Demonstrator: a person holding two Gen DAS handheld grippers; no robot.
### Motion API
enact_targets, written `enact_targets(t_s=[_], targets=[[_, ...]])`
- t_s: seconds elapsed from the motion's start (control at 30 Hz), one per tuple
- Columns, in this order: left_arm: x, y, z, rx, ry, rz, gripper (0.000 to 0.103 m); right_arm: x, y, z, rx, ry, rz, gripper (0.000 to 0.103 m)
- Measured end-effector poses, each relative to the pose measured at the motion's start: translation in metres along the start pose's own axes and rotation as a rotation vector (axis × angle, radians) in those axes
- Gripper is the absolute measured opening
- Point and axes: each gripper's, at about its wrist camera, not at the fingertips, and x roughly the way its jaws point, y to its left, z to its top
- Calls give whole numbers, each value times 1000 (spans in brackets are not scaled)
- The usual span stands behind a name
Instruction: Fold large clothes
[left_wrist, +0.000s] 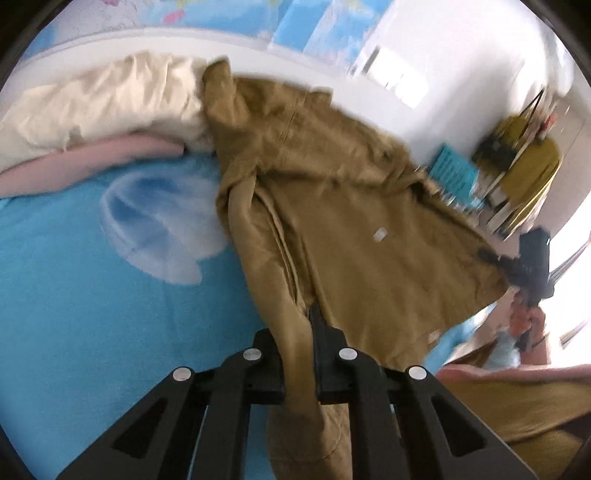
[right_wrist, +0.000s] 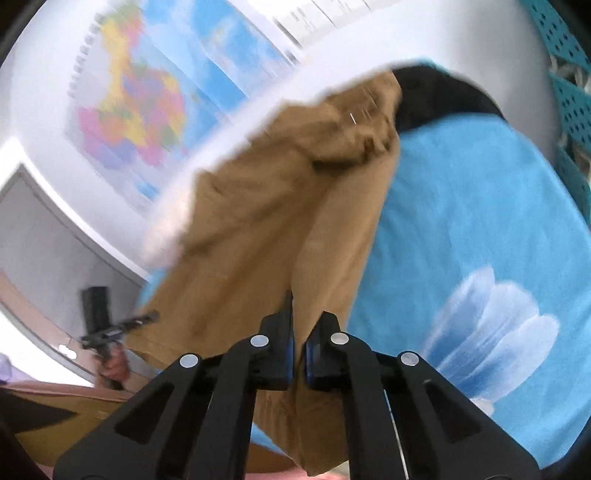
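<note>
Lying across the blue bed (left_wrist: 92, 295), the tan garment (left_wrist: 351, 221) is pinched by both the left claw (left_wrist: 301, 332) and the right claw (right_wrist: 298, 332), each pressed together on its fabric.

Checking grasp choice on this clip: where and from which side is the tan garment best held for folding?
At its near edge, from the person's side. Both grippers already pinch there: the left gripper is shut on a bunched fold of the tan garment, the right gripper on its hem. The rest lies spread away over the blue bedsheet, so near corners probably lift cleanly.
</note>
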Motion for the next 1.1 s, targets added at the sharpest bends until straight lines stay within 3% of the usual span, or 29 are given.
enact_targets(t_s=[0.13,0.2,0.27,0.4,0.47,0.5,0.57,0.6,0.73,0.83,0.87,0.9,0.93,1.03,1.1], targets=[[-31,-9,4,12,-69,-84,9,-47,25,8,-62,-103,110,4],[-40,-7,0,5,-84,-153,9,-55,24,2,-84,-105,79,4],[-39,-3,-8,7,-74,-141,11,-43,6,-6,-31,-40,65,5],[-8,9,-27,-29,50,-112,14,-13,-28,-27,48,75,-16,19],[0,13,-33,-40,75,-105,25,-6,-40,-34,72,95,-45,46],[4,15,-35,-52,84,-103,28,-5,-47,-38,85,91,-75,64],[5,19,-39,-68,96,-132,48,-3,-59,-43,120,109,-62,65],[4,17,-41,-69,103,-137,53,-3,-63,-46,130,115,-57,65],[10,6,-48,-19,134,-137,60,-1,-55,-53,80,134,-45,67],[13,0,-48,6,141,-156,61,4,-49,-56,63,158,-11,66],[16,-3,-49,13,151,-163,51,7,-45,-59,55,182,16,63],[18,-4,-50,20,158,-154,43,12,-42,-60,52,204,17,44],[22,-8,-49,31,166,-118,26,16,-38,-59,50,211,7,27],[20,-7,-44,-1,153,-137,10,12,-32,-56,67,175,52,16],[13,-7,-38,-20,124,-169,10,2,-27,-51,76,122,95,14]])
